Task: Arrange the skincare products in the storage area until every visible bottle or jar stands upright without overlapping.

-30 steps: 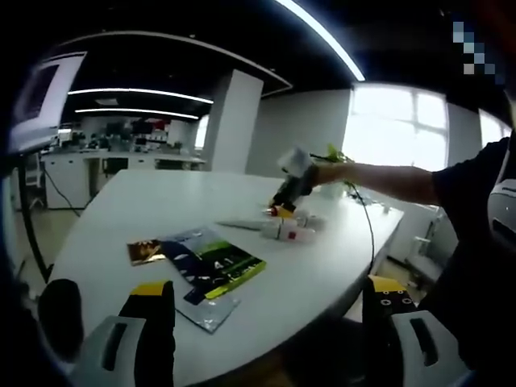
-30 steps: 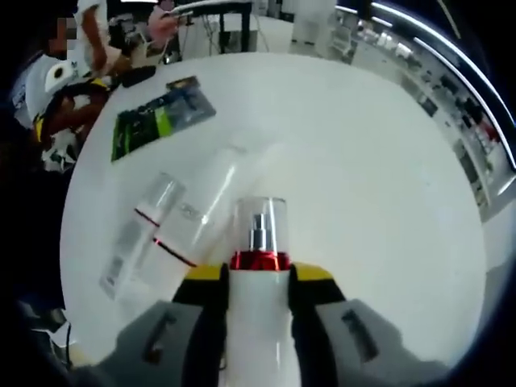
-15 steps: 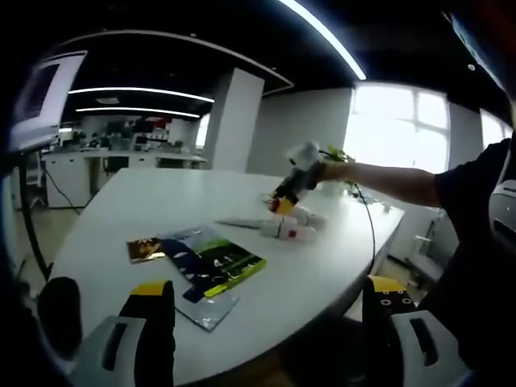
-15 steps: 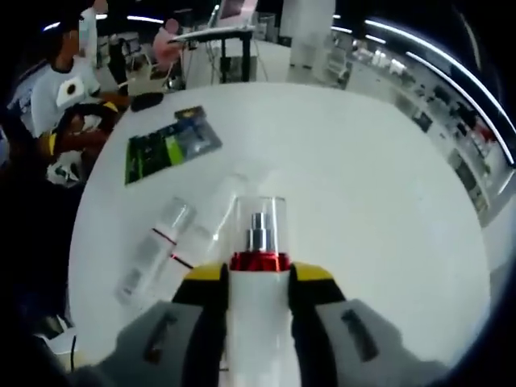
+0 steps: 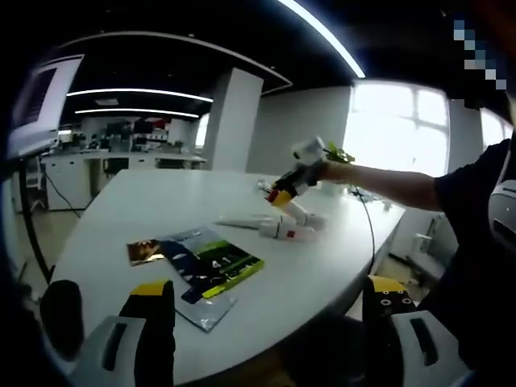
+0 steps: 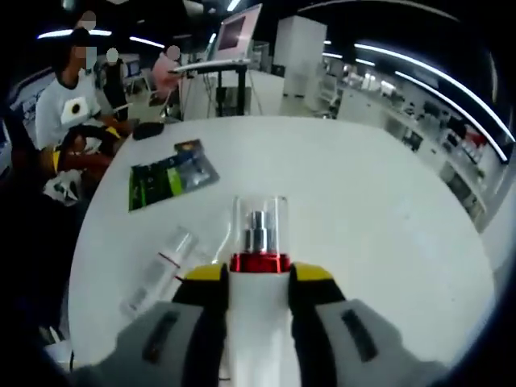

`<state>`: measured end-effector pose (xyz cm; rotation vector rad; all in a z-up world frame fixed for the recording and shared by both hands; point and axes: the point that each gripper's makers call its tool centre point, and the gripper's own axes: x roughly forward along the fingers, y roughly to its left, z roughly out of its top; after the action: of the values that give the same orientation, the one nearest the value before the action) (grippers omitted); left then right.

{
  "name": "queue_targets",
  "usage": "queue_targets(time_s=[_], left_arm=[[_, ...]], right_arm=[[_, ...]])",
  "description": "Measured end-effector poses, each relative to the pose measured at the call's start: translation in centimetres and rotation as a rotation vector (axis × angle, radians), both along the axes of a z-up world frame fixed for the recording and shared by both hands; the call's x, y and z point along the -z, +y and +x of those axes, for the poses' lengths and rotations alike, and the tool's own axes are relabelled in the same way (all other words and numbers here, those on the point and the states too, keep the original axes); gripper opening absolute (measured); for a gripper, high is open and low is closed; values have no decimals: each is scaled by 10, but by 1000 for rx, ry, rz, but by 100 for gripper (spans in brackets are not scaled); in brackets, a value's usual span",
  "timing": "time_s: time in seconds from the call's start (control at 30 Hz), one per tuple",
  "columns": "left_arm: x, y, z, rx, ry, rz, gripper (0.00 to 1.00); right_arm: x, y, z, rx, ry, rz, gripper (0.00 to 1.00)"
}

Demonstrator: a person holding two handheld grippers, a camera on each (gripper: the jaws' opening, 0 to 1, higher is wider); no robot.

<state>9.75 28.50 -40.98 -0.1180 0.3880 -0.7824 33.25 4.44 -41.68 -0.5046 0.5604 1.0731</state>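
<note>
While the right tool [image 6: 256, 278] is clamping the spray bottle [image 6: 258, 242], it's now lifting off the desk [image 6: 379, 218]. Two bottles [image 6: 157, 270] are lying flat. Left tool [image 5: 266, 322] is gaping, empty.

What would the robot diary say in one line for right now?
right gripper: shut on spray bottle, raised over white table | left gripper: open, holding nothing | lying bottles: not upright

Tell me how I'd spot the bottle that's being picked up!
Look at the big white table. Above it, the right gripper clamps a white spray bottle between its yellow-tipped fingers. It has a red collar and a clear cap, and it is the one bottle in the air, while the other bottles lie flat on the table.
</note>
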Motion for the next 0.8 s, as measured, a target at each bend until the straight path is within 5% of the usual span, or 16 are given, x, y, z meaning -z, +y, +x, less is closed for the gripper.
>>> queue_targets(time_s=[0.37, 0.8], left_arm=[[0, -4, 1, 3, 5, 5, 99], [0, -8, 1, 7, 7, 23, 98]], right_arm=[[-21, -6, 6, 20, -72, 162, 29], [-33, -12, 11, 20, -145, 235, 29]])
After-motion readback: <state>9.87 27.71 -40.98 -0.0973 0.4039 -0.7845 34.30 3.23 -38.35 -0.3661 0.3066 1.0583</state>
